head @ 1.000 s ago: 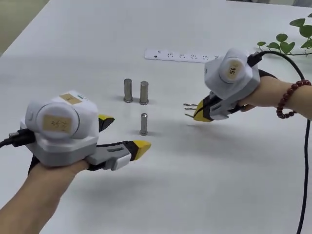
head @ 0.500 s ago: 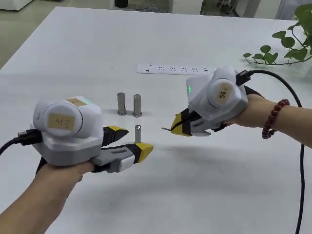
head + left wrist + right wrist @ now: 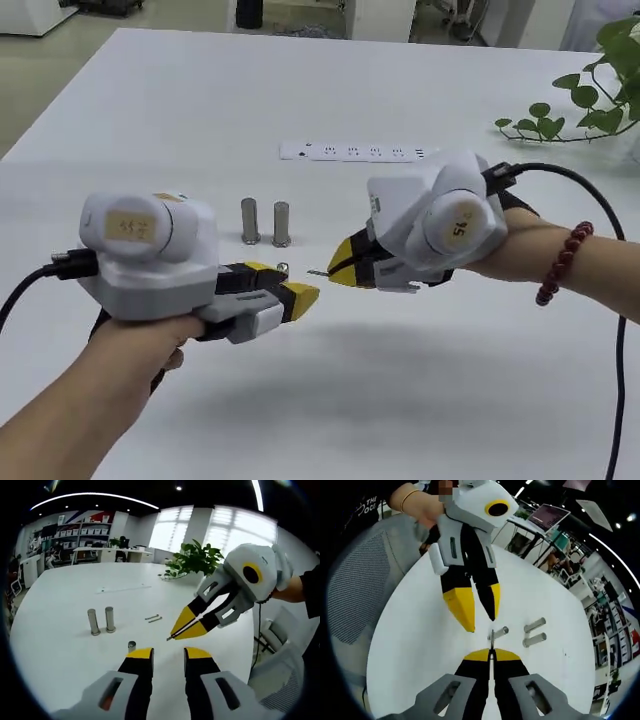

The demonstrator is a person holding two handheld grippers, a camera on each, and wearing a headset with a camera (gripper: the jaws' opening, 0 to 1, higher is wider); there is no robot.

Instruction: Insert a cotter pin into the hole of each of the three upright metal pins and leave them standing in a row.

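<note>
**Cotter pin held beside near pin**

Head view: left gripper (image 3: 282, 281), jaws apart, has near pin (image 3: 283, 267) at its tips. The right gripper (image 3: 336, 270), just right of that pin, clamps a cotter pin (image 3: 318, 272).
Left gripper view: two far pins (image 3: 109, 619) stand behind near pin.
Right gripper view: cotter pin tip is just short of near pin.

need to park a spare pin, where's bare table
Bare white tabletop nearest the person; also left of the two upright grey metal pins, and beyond the white power strip. Crowded where left tongs and right tongs, gripping a thin metal cotter pin, meet around the third pin.
</note>
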